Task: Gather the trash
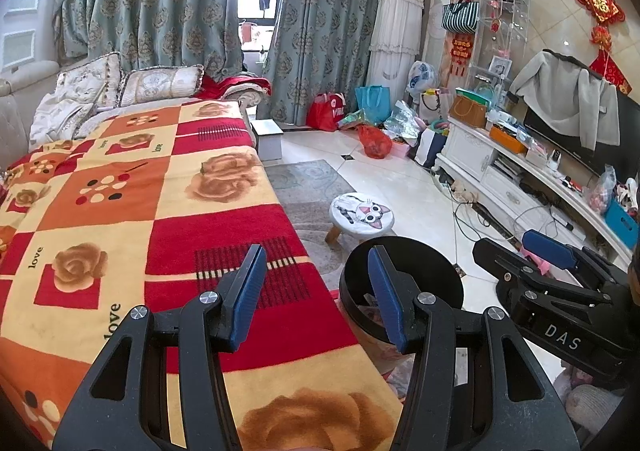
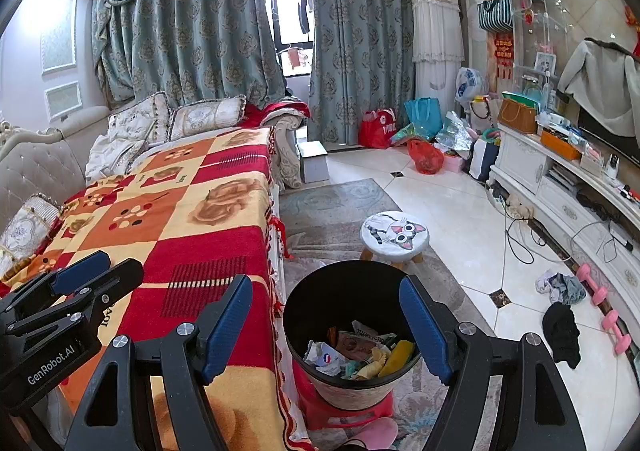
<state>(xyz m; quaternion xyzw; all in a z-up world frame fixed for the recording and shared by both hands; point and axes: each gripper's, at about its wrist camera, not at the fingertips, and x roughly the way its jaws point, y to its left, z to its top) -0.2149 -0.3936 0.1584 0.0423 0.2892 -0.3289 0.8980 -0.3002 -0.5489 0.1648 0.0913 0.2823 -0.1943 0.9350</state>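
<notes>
Black bin [image 2: 352, 331] of trash [image 2: 360, 355], upright beside sofa

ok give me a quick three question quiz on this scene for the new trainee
1. True or false: the trash bin already has rubbish in it.
2. What does the bin stand on? A) the blanket B) a red plastic stool C) the cat stool
3. Fill in: the left tool and the right tool both have their jaws ____, holding nothing.

Key:
1. True. Wrappers and paper lie inside.
2. B. The red plastic stool is under the bin, beside the blanket; the cat stool stands apart behind it.
3. open
</notes>
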